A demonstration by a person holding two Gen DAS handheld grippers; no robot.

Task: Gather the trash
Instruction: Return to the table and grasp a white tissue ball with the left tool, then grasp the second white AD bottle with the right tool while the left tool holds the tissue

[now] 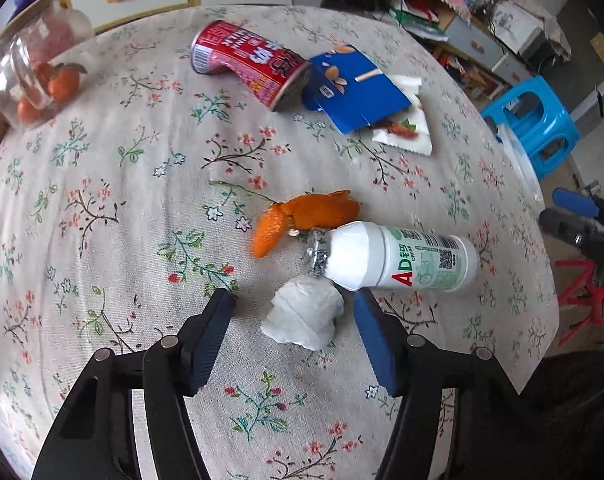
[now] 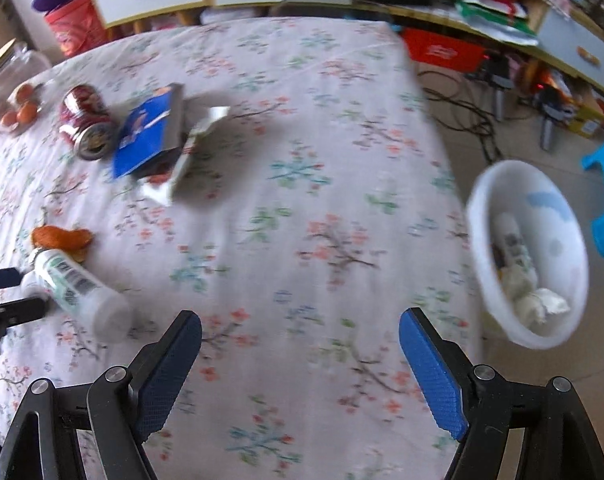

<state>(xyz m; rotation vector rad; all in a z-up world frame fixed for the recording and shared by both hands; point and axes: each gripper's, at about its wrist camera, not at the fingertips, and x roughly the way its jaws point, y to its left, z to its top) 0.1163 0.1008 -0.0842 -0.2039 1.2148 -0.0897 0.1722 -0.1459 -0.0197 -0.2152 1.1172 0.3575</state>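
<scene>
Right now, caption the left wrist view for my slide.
Left gripper straddles a crumpled tissue, jaws not touching it.

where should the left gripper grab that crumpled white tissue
Grip the crumpled tissue across its wide middle, coming straight down from above. It lies loose on the tablecloth between the left gripper fingers, which do not yet press it. Keep clear of the white AD bottle lying just beyond it.
</scene>
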